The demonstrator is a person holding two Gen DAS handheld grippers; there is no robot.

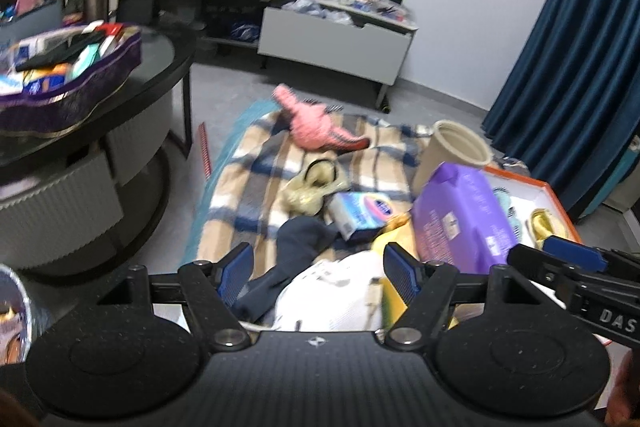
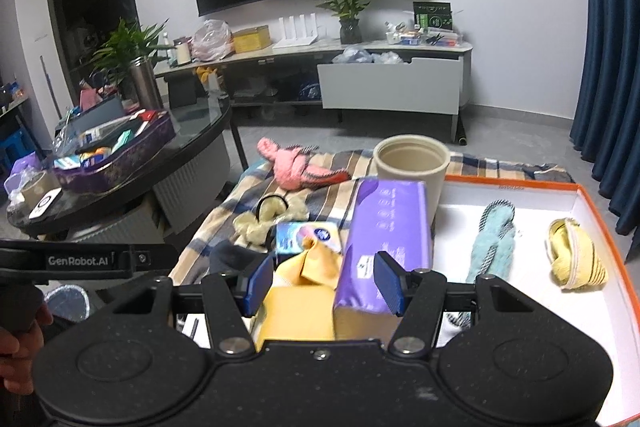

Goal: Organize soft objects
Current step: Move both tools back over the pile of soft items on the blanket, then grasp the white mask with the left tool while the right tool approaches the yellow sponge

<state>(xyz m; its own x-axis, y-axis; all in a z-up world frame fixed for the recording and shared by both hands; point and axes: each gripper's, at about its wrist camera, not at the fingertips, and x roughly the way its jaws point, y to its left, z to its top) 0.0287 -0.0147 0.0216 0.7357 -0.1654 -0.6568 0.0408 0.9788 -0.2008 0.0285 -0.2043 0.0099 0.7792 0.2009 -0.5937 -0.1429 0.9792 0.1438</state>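
Note:
On a plaid blanket (image 1: 256,171) lie a pink plush dinosaur (image 1: 316,125), a cream fluffy item (image 1: 312,187), a dark blue cloth (image 1: 296,247) and a white garment (image 1: 332,291). My left gripper (image 1: 318,277) is open above the white garment and dark cloth. My right gripper (image 2: 322,281) is open over a yellow cloth (image 2: 300,291), beside a purple tissue pack (image 2: 384,239). An orange-edged white box (image 2: 520,195) holds a teal fluffy item (image 2: 492,247) and a yellow one (image 2: 576,259). The dinosaur (image 2: 296,167) shows in the right wrist view too.
A cream cylindrical bin (image 2: 412,163) stands behind the tissue pack. A blue tissue packet (image 2: 308,237) lies on the blanket. A round black glass table (image 1: 160,67) with a purple tray (image 1: 68,95) of items is at the left. A TV cabinet (image 2: 392,87) stands behind.

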